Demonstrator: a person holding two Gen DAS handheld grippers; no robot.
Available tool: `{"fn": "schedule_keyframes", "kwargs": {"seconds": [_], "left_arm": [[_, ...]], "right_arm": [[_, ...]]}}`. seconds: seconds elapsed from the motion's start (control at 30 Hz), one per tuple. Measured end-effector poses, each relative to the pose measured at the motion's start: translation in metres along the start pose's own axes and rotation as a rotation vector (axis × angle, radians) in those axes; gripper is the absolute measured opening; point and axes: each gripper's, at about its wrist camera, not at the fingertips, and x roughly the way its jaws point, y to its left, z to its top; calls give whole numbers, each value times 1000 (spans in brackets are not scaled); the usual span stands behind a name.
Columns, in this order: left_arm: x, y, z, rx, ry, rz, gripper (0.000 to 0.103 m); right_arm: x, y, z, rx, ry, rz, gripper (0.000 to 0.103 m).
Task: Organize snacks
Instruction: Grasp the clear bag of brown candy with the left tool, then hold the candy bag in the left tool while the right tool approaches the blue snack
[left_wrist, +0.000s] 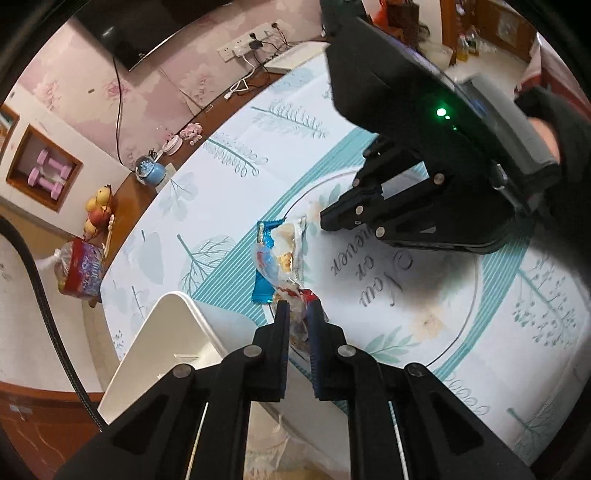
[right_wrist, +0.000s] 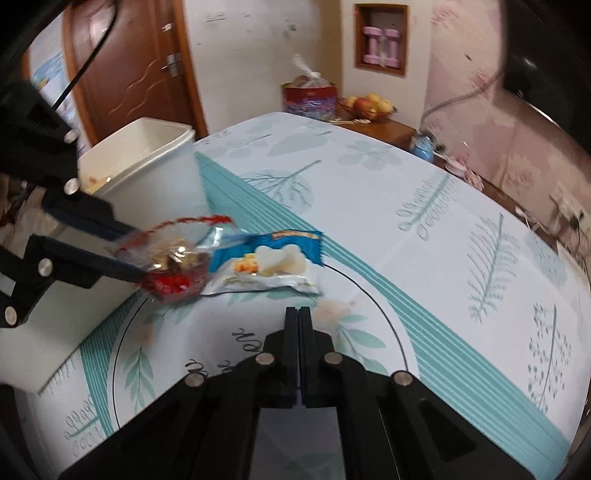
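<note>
My left gripper (left_wrist: 299, 306) is shut on a clear snack packet with red edges (left_wrist: 301, 317) and holds it just off the tablecloth. The right wrist view shows that packet (right_wrist: 173, 258) hanging from the left gripper (right_wrist: 135, 254) beside the white bin (right_wrist: 147, 166). On the cloth behind it lie a blue wrapper (right_wrist: 299, 238) and a silver cracker packet (right_wrist: 266, 273), overlapping; they appear as the blue wrapper (left_wrist: 264, 284) and the cracker packet (left_wrist: 286, 240) in the left wrist view. My right gripper (right_wrist: 299, 310) is shut with nothing in it, a little short of the cracker packet; from the left it shows as the right gripper (left_wrist: 327, 218).
The white bin (left_wrist: 166, 332) stands at the table's near-left corner with some snacks inside. A leaf-patterned cloth (right_wrist: 406, 206) covers the table. Beyond it a wooden sideboard carries a red tin (right_wrist: 310, 98), a fruit basket (right_wrist: 369, 105) and a blue pot (right_wrist: 423, 146). A door (right_wrist: 129, 66) is behind the bin.
</note>
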Motion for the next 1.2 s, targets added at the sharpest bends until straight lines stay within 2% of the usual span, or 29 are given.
{"fn": "schedule_keyframes", "kwargs": {"seconds": [0.27, 0.43, 0.5, 0.63, 0.73, 0.77, 0.87, 0.93, 1.0, 1.13, 1.2], "left_arm": [[-30, 5, 1, -77, -89, -1, 3], [-37, 4, -1, -107, -68, -35, 4], [-36, 4, -2, -136, -40, -55, 5], [-34, 10, 0, -238, 11, -150, 5], [-31, 12, 6, -297, 40, -199, 14], [-28, 11, 8, -309, 62, -198, 19], [-13, 9, 15, -333, 128, -217, 24], [-2, 10, 18, -368, 175, -209, 29], [9, 11, 21, -397, 221, -213, 31], [25, 8, 25, -408, 284, -170, 33], [32, 7, 26, -421, 319, -175, 34]], "right_arm": [[-17, -14, -2, 165, -16, 39, 0], [-27, -11, 1, 240, -20, 54, 0], [-33, -10, 3, 265, -27, 59, 0], [-39, -20, 5, 367, -32, 9, 1], [-34, -37, 2, 502, -1, 22, 1], [-33, -42, 0, 537, 14, 20, 1], [-30, -57, -7, 643, 56, -10, 1], [-28, -63, -12, 687, 77, 6, 1], [-29, -66, -14, 704, 87, 7, 1], [-37, -68, -15, 710, 75, 0, 2], [-41, -68, -14, 704, 68, -7, 8]]}}
